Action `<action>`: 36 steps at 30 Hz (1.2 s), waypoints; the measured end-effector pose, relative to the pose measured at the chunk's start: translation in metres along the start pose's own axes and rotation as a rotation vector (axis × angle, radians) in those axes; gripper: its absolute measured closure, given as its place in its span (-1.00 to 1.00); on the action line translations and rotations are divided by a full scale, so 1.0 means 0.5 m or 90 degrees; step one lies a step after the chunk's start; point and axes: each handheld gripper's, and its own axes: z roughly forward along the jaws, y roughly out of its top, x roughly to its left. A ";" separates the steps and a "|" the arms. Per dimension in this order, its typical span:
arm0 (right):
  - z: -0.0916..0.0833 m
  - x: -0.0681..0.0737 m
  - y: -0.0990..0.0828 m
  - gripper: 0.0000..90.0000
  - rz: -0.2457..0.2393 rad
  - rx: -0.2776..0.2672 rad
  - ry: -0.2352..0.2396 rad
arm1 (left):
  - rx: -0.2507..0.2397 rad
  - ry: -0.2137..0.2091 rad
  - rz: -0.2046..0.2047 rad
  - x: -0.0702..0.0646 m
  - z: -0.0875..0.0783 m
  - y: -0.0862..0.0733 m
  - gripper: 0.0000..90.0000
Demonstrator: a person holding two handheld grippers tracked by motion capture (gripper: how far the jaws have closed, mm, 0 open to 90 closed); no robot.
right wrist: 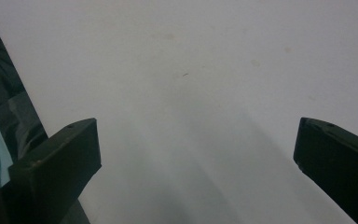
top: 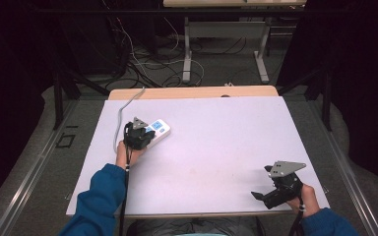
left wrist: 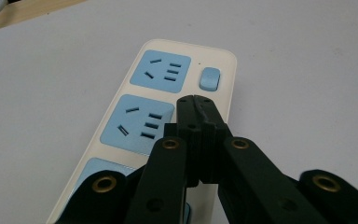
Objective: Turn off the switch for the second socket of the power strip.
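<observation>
Right gripper (top: 268,195) sits near the front edge of the matte white table (top: 216,147), its blocky black jaws spread wide with nothing between them. Further back on the left, the left gripper (left wrist: 195,100) has its jaws clamped together, tips over the glossy cream power strip (left wrist: 177,88) with rounded corners and pale blue sockets.

Your high view sits above your side of the table (top: 202,147), looking fwd and down, quite far. The left gripper view looks along its closed jaws, very close over the power strip (left wrist: 135,121); high view shares this strip (top: 158,129). The right gripper view faces bare table surface (right wrist: 191,70), very near, betw. wide jaws.
</observation>
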 end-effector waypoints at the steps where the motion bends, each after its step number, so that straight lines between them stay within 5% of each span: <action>1: 0.000 0.000 0.000 -1.00 0.000 0.001 0.002 | -0.004 0.001 0.004 0.000 0.001 0.000 1.00; 36: 0.000 0.000 0.000 -1.00 -0.004 0.003 0.003 | -0.004 0.012 0.022 -0.002 -0.005 0.006 1.00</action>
